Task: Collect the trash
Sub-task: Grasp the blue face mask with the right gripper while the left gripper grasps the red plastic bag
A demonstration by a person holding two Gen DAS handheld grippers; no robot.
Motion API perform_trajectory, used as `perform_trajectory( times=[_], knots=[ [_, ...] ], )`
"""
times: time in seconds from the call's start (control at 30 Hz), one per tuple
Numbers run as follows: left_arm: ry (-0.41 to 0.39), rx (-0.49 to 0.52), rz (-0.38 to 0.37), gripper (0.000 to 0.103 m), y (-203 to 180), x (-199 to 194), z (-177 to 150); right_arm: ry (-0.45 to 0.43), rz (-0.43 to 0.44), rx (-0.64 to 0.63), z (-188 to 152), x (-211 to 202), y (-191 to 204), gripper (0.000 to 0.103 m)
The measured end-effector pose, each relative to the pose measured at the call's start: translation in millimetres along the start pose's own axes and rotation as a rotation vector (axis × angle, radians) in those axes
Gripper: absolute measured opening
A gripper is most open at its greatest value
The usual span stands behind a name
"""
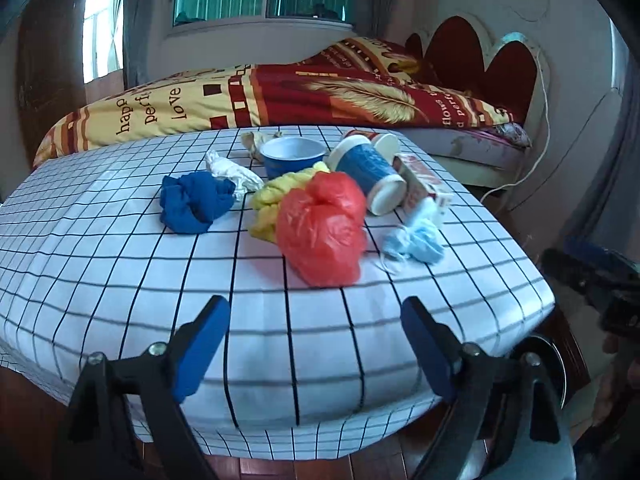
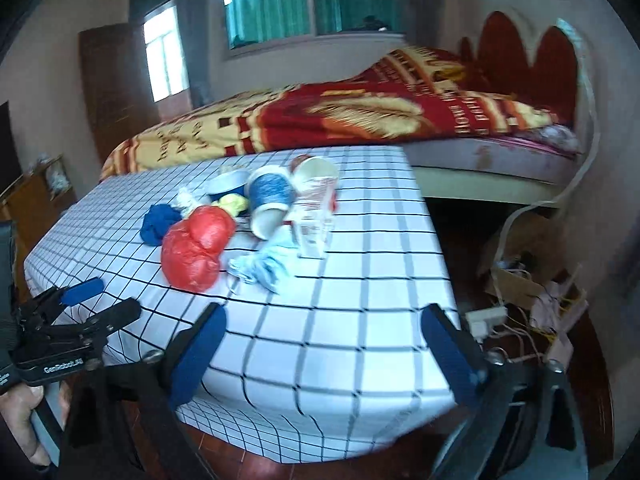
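Trash lies in a cluster on the checked tablecloth (image 1: 120, 272): a red plastic bag (image 1: 322, 228), a blue crumpled wad (image 1: 196, 200), a yellow wad (image 1: 276, 200), a white wad (image 1: 232, 170), a blue bowl (image 1: 292, 154), a blue paper cup on its side (image 1: 368, 172), a carton (image 1: 420, 182) and a light blue mask (image 1: 416, 240). My left gripper (image 1: 316, 344) is open and empty, short of the red bag. My right gripper (image 2: 324, 344) is open and empty near the table's front edge; the red bag (image 2: 196, 252) and mask (image 2: 260, 266) lie beyond it.
A bed with a red and yellow blanket (image 1: 280, 92) stands behind the table. Cables and a power strip (image 2: 486, 318) lie on the floor to the right. A wooden cabinet (image 2: 36, 196) is at the left. The left gripper shows in the right wrist view (image 2: 96, 300).
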State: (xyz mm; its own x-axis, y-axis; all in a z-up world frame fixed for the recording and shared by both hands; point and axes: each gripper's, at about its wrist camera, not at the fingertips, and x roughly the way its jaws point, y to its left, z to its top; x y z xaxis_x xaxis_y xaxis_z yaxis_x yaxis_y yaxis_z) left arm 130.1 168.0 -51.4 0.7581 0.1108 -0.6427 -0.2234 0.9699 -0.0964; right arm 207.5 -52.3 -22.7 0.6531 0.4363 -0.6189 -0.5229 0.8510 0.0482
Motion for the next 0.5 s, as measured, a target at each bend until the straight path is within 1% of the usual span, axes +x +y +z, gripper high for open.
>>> perform_trajectory(
  times=[0.03,0.07,0.13,0.2,0.27,0.4,0.43,0.47,0.5],
  knots=[
    [0.006,-0.005,-0.002,0.086,2,7,3,0.012,0.011,-0.012,3,11,4,0.084],
    [0.010,-0.007,-0.003,0.084,4,10,5,0.023,0.017,-0.022,5,20,7,0.080],
    [0.018,-0.012,-0.003,0.083,6,20,8,0.050,0.033,-0.044,9,43,13,0.079],
    [0.028,-0.014,-0.009,0.078,8,30,11,0.072,0.049,-0.064,13,63,17,0.074],
    [0.034,-0.012,-0.019,0.078,7,39,15,0.101,0.065,-0.074,15,81,20,0.066],
    [0.032,-0.012,-0.043,0.076,4,52,23,0.150,0.110,-0.098,16,111,23,0.059],
    [0.033,-0.011,-0.049,0.076,3,54,24,0.161,0.116,-0.108,16,117,24,0.056],
    [0.037,-0.011,-0.057,0.075,2,57,25,0.170,0.122,-0.115,17,121,25,0.048],
    [0.043,-0.010,-0.065,0.071,1,60,26,0.180,0.138,-0.120,17,126,26,0.041]
  ],
)
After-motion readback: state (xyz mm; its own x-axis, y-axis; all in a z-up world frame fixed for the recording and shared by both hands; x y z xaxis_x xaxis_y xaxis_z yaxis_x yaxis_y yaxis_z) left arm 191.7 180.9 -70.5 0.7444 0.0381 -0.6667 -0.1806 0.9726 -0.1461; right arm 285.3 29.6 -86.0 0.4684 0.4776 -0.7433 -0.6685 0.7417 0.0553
